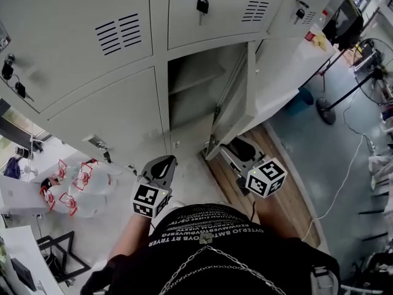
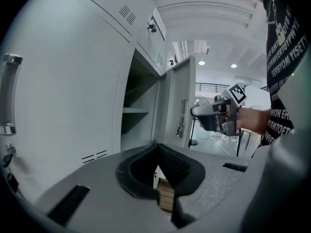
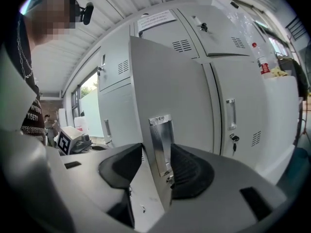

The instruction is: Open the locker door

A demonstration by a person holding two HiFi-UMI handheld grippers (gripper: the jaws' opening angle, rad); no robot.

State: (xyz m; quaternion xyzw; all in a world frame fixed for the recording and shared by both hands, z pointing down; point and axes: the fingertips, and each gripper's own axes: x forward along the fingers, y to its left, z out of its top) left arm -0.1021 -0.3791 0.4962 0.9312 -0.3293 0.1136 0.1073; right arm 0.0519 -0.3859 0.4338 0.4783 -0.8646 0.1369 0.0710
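The grey locker door (image 1: pixel 236 103) in the lower row stands ajar, swung out to the right, and the compartment (image 1: pixel 190 97) behind it shows a shelf. My right gripper (image 1: pixel 222 147) is at the door's free edge. In the right gripper view its jaws (image 3: pixel 154 152) straddle the door's metal handle (image 3: pixel 162 140); the right pad lies beside the handle, the left pad stands apart, so it is open. My left gripper (image 1: pixel 161 163) hangs in front of the neighbouring closed locker, left of the opening, its tips (image 2: pixel 156 147) together with nothing held.
Keys (image 1: pixel 202 5) hang from the upper lockers. Several big water bottles (image 1: pixel 80 189) with red handles lie on the floor at left. A white counter (image 1: pixel 295 66) adjoins the lockers on the right, with a blue bin (image 1: pixel 301 100) and a fan stand (image 1: pixel 325 109) beyond.
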